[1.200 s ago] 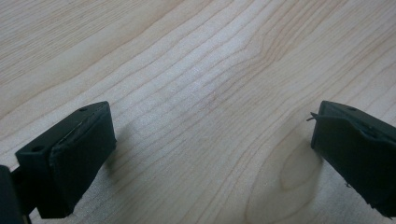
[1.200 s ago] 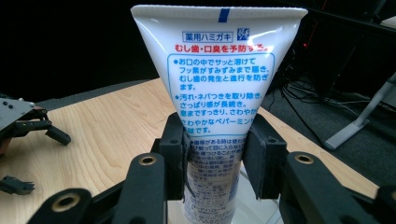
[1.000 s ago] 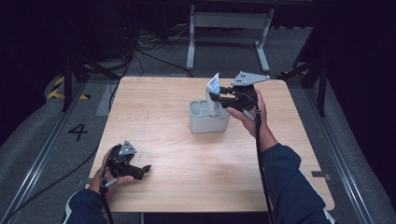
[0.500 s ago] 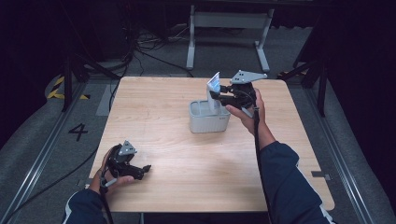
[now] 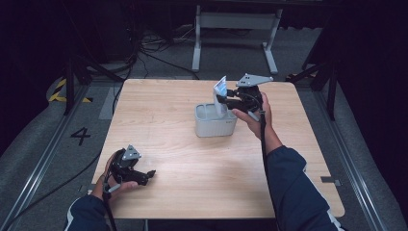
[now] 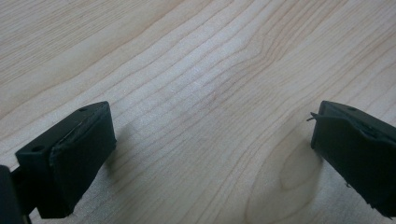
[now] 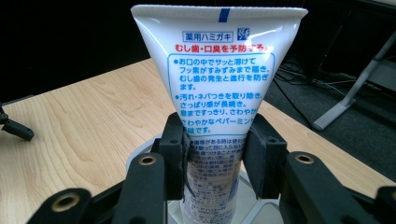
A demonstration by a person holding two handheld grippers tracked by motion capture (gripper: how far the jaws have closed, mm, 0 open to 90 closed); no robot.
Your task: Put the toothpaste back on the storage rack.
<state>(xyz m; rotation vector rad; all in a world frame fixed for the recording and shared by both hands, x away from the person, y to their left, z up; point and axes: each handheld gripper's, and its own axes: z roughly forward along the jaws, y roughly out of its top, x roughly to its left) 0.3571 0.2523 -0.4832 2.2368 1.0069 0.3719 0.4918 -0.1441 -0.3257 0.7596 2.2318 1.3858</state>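
right claw [image 7: 212, 149] clenched on a white toothpaste tube [image 7: 218, 93], held upright with its flat crimped end up over the grey rectangular container [image 5: 215, 120] mid-surface [image 5: 192, 187]; left claw [image 5: 144, 177] released, jaws wide apart, resting low at the surface's near left corner.

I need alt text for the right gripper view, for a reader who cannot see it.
Two black jaws clamp a white tube printed with Japanese text, held upright with its flat crimped end on top. Below it is the rim of a pale container, and behind it a wooden table.
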